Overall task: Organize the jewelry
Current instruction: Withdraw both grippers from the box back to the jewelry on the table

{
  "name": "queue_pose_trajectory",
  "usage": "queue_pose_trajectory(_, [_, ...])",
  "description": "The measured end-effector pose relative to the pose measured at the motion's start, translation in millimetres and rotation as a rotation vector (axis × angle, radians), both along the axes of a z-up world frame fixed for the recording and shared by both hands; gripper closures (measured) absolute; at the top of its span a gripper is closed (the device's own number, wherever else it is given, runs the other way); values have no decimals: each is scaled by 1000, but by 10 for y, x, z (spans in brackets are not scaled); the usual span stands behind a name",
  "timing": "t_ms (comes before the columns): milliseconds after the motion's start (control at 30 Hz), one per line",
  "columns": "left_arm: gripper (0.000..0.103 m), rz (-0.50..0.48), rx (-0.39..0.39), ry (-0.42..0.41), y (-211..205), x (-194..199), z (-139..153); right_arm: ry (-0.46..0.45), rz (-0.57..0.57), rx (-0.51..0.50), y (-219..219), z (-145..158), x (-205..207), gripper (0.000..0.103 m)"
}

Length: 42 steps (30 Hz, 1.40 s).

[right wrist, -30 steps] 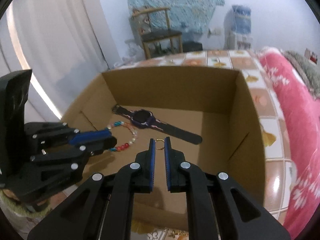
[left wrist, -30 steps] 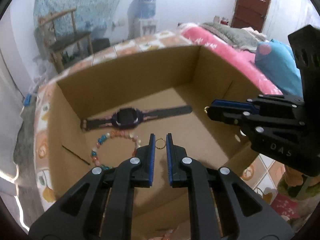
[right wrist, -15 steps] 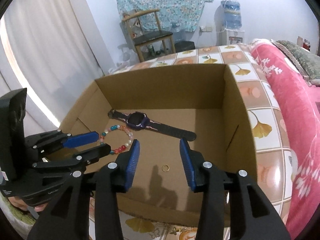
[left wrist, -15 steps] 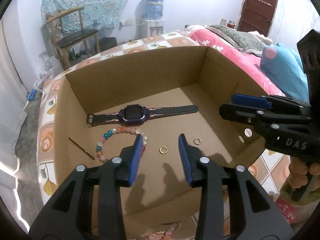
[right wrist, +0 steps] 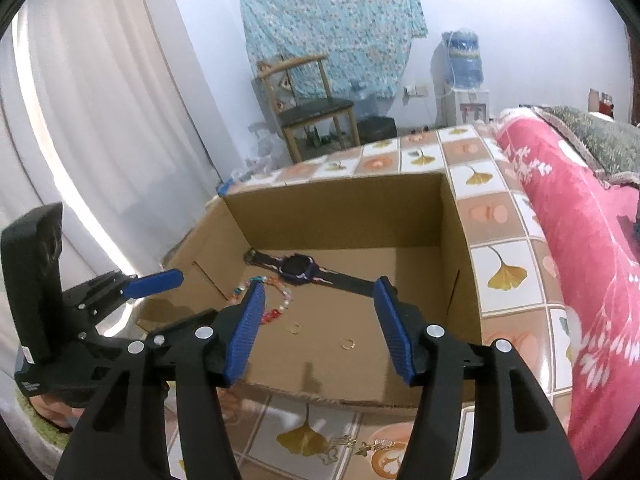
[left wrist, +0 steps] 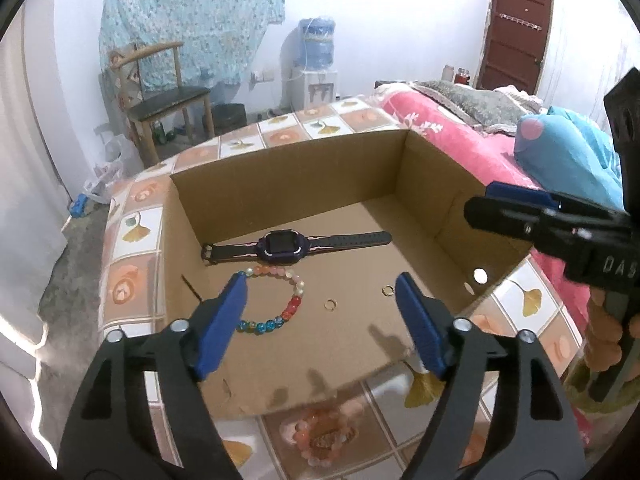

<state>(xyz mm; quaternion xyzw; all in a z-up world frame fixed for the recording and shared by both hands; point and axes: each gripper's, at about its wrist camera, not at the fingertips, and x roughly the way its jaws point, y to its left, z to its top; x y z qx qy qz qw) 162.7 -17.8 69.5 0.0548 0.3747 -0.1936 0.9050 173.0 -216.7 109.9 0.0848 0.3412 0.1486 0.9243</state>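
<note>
An open cardboard box (left wrist: 288, 172) stands on a tiled table. In it lie a dark watch (left wrist: 280, 242), a coloured bead bracelet (left wrist: 276, 312) and two small gold rings (left wrist: 330, 304) (left wrist: 387, 290). The box (right wrist: 340, 208), watch (right wrist: 298, 266), bracelet (right wrist: 276, 312) and rings (right wrist: 295, 328) (right wrist: 347, 344) also show in the right wrist view. My left gripper (left wrist: 320, 304) is open and empty above the box's near side. My right gripper (right wrist: 318, 312) is open and empty, held back over the near wall. A pink bead bracelet (left wrist: 320, 436) lies on the table in front of the box.
Small gold jewelry pieces (right wrist: 360, 446) lie on the tiles before the box. A pink bedspread (right wrist: 580, 240) lies to the right. A wooden chair (left wrist: 160, 108) and a water dispenser (left wrist: 316, 76) stand at the back.
Both grippers were shut on gold rings over the box. They opened, the rings dropped onto the box floor, and both grippers have pulled back and up, opening wider.
</note>
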Motion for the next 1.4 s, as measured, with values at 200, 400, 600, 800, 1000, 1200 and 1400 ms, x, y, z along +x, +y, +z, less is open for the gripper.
queue_pose_trajectory(200, [19,-8,-16,-30,118,-254,20,-52,23,15,-6,123,-213,47])
queue_pose_trajectory(400, [18,-14,-46,-48,197,-470,57,-78,53,15,35,136,-402,47])
queue_pose_trajectory(600, [18,-62,-55,-71,168,-660,69,-71,55,20,33,90,-538,47])
queue_pose_trajectory(800, [17,-141,-39,-84,17,-816,40,-69,54,12,19,59,-640,47])
queue_pose_trajectory(1000, [17,-212,-31,-74,-202,-921,-26,-43,42,-3,-52,-27,-738,47])
queue_pose_trajectory(1200, [17,-237,-18,-30,-377,-948,-232,33,-27,-40,-330,-253,-885,47])
queue_pose_trajectory(1400, [17,-221,12,17,-468,-932,-493,177,-80,-29,-552,-654,-957,47])
